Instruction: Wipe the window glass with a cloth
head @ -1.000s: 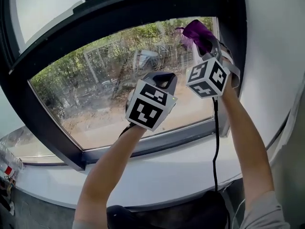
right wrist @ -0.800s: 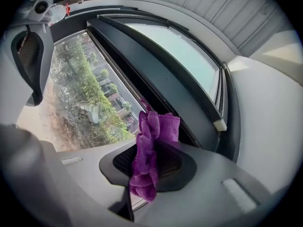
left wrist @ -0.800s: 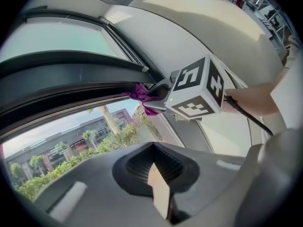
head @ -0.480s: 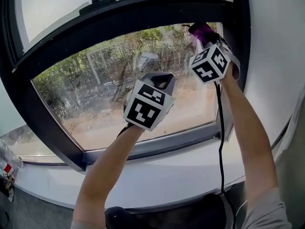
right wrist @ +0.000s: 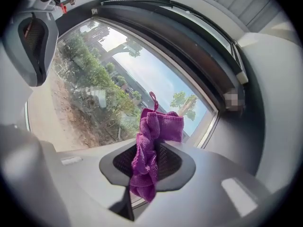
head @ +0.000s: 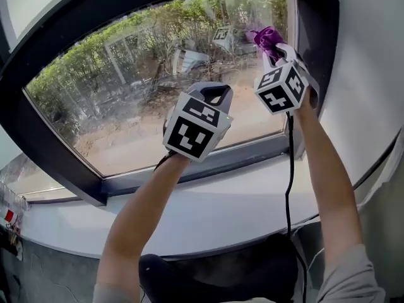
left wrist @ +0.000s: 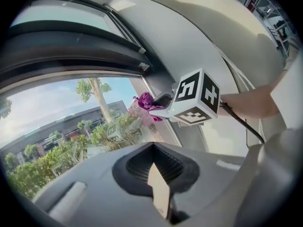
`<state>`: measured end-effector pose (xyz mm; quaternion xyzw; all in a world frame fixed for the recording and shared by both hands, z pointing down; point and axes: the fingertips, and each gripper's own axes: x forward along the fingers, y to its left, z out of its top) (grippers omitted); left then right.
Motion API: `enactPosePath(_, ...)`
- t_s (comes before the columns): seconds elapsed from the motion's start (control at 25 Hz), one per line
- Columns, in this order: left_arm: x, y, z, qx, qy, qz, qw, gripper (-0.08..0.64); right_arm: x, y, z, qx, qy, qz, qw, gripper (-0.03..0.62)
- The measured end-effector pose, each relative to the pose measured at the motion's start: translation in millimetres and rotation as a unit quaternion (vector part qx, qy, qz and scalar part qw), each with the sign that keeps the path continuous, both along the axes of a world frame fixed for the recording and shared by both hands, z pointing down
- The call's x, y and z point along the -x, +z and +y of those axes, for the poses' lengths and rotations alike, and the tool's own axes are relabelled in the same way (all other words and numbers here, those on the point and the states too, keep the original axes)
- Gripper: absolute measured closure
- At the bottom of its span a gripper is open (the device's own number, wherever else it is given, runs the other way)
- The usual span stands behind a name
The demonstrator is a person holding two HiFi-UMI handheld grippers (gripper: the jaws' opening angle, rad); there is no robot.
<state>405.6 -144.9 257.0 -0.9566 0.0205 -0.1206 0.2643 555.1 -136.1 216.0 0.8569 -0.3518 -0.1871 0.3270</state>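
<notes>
The window glass (head: 145,87) fills the top of the head view, with trees and bare ground behind it. A purple cloth (head: 267,38) is bunched at the glass's right edge, and my right gripper (head: 273,48) is shut on it. In the right gripper view the cloth (right wrist: 152,141) hangs out of the jaws of that gripper (right wrist: 150,151) in front of the pane (right wrist: 94,89); whether it touches the glass I cannot tell. My left gripper (head: 211,95) hovers before the middle of the pane, shut and empty (left wrist: 152,148). From it I see the cloth (left wrist: 146,101) to the upper right.
A dark window frame (head: 208,160) borders the glass, thick at the right side (head: 309,17). Below runs a white sill (head: 208,210), and a white wall (head: 369,74) stands at the right. A black cable (head: 290,169) hangs from the right gripper. Small items sit at the far left (head: 7,218).
The window now sits higher in the head view. The right gripper with the cloth is lower on the pane, farther from its top edge. The left gripper has hardly moved.
</notes>
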Motion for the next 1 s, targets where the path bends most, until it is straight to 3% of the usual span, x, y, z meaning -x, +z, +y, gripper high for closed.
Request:
enactPosePath(0.24, -7, 55, 6, 0.014, 0.007, -0.032, 0.9994, 0.560, -3, 77, -3, -0.008, 0.000, -0.049, 0.999, 0.491)
enactPosePath(0.52, -7, 124, 10, 0.055, 0.013, -0.072, 0.9958, 0.560, -11, 187, -1, 0.026, 0.006, -0.113, 0.993, 0.489)
enactPosePath(0.8, -6, 165, 14, 0.080, 0.015, -0.102, 0.9914, 0.560, -19, 269, 0, 0.074, 0.017, -0.173, 0.982, 0.488)
enactPosePath(1.0, -4, 185, 13, 0.091, 0.014, -0.118, 0.9887, 0.560, -20, 318, 2, 0.124, 0.018, -0.230, 0.965, 0.486)
